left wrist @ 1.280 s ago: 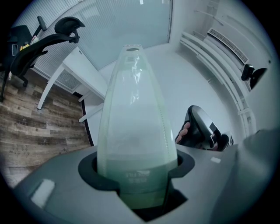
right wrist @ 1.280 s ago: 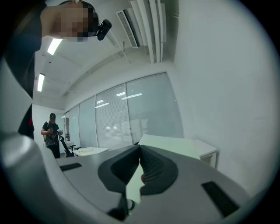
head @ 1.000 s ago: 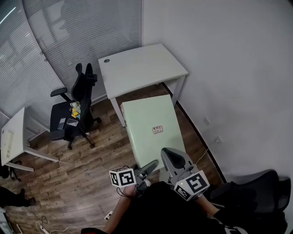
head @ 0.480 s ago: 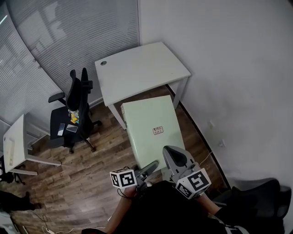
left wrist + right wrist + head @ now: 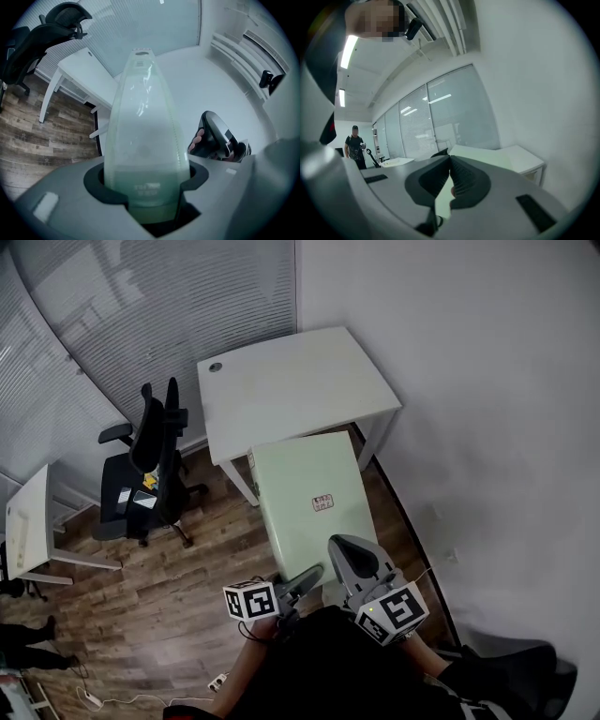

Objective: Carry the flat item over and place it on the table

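Lurker: so is the flat panel [image 5: 305, 493] on the table [image 5: 291, 381] yet or what?

Me: nope, not yet lol. Pickup is done, and the carry looks most of the way there to me. I've got the pale green panel up off the wood floor [image 5: 169, 587], held out in front of me by its near end. My left gripper [image 5: 145, 179] has its jaws set fairly wide and clamped on the panel. My right gripper [image 5: 449, 176] has its jaws pressed nearly together, pinching the panel's thin edge on the right side.

In the head view the panel's far edge shows right at the near edge of the white table, and the tabletop is bare. I can't tell if it overlaps the top at all.

What's left, I reckon: go a bit farther forward, get it over the top, lower it flat, then let go with both. The wall's close on the right, so I'd watch that corner.
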{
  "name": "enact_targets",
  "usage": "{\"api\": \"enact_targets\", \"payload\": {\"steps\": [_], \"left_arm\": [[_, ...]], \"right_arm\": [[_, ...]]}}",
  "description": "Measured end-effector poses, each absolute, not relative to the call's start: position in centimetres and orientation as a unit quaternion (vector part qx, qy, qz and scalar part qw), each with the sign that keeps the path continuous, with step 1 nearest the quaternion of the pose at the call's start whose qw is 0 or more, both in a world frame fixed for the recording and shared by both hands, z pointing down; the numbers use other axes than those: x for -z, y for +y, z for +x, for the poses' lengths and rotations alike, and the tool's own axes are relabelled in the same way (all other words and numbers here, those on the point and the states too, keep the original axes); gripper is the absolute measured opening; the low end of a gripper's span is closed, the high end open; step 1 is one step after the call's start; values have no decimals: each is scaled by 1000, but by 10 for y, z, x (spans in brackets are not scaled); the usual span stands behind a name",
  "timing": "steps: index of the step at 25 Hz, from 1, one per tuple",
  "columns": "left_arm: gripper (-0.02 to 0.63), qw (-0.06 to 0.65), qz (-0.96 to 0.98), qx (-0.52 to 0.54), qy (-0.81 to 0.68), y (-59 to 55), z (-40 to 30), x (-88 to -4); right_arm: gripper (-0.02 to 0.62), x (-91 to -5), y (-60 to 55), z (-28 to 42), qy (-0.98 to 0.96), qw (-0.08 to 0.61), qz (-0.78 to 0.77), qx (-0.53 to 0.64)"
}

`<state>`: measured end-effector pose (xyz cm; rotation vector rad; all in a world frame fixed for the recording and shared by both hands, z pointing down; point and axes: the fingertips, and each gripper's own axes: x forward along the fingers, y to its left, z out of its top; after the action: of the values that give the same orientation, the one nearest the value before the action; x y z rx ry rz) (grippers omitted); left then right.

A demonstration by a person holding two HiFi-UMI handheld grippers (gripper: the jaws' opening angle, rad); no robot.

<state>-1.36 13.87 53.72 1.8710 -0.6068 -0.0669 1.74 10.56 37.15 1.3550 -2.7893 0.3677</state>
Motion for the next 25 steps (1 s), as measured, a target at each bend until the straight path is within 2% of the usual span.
{"api": "enact_targets", "payload": {"steps": [15, 25], "left_arm": [[284, 532, 779, 71, -324, 24, 38, -527], [284, 543, 757, 82, -353, -16, 49, -535]], "right_arm": [[2, -360, -7, 72, -925, 5, 369, -88], [2, -367, -44, 101, -925, 6, 364, -104]]}}
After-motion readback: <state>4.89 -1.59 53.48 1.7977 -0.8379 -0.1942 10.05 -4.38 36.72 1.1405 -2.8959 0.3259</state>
